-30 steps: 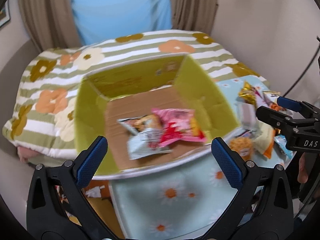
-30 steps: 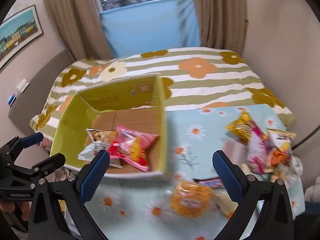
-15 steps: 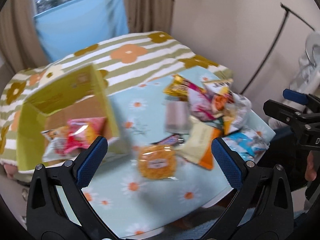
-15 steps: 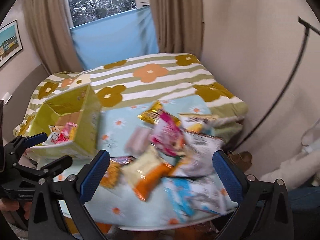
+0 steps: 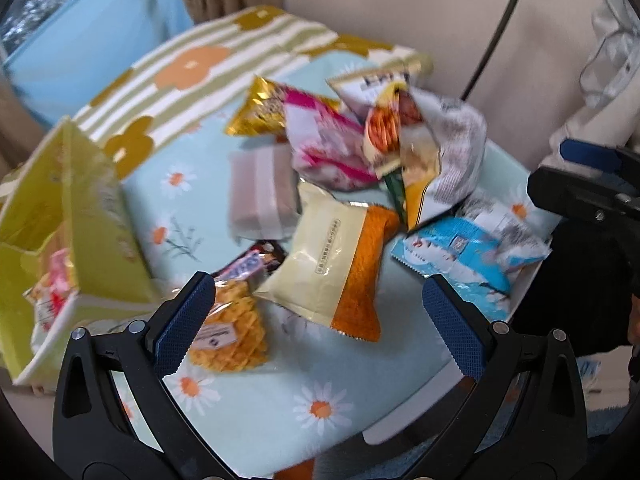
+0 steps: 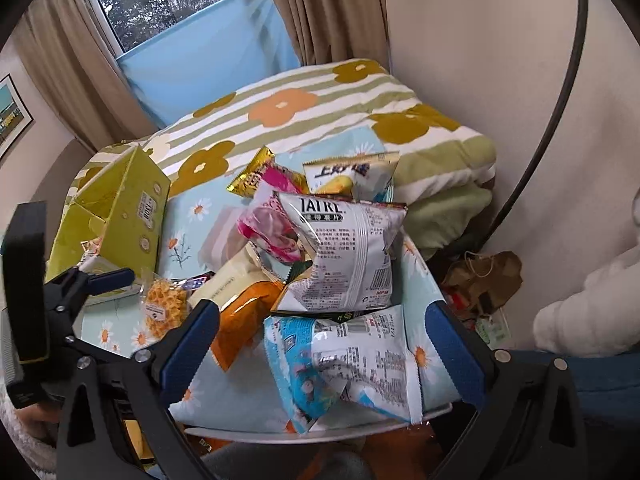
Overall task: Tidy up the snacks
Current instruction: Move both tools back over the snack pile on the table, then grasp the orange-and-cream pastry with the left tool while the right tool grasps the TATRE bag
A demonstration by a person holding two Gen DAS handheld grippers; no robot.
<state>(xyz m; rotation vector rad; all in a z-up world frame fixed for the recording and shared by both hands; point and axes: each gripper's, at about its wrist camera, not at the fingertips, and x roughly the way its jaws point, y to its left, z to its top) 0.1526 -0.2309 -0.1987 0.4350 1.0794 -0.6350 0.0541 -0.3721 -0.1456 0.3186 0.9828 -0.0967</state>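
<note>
A pile of snack packets lies on the daisy-print table (image 5: 248,396). In the left wrist view my left gripper (image 5: 320,320) is open above a cream-and-orange packet (image 5: 332,264), with a waffle snack (image 5: 230,332) by its left finger. A yellow-green box (image 5: 76,216) at the left holds a few packets. In the right wrist view my right gripper (image 6: 320,344) is open over a blue packet (image 6: 352,356), with a silver bag (image 6: 344,252) just beyond. Nothing is held by either gripper.
Pink (image 5: 324,148) and gold (image 5: 260,110) packets and a chocolate bar (image 5: 250,262) lie further back. A flowered blanket (image 6: 300,112) covers the bed behind. A brown paper bag (image 6: 484,280) sits on the floor at right, close to the table edge.
Both cameras have swung right, away from the yellow-green box and toward the snack pile, and come closer to it. Both grippers stayed open and empty.
</note>
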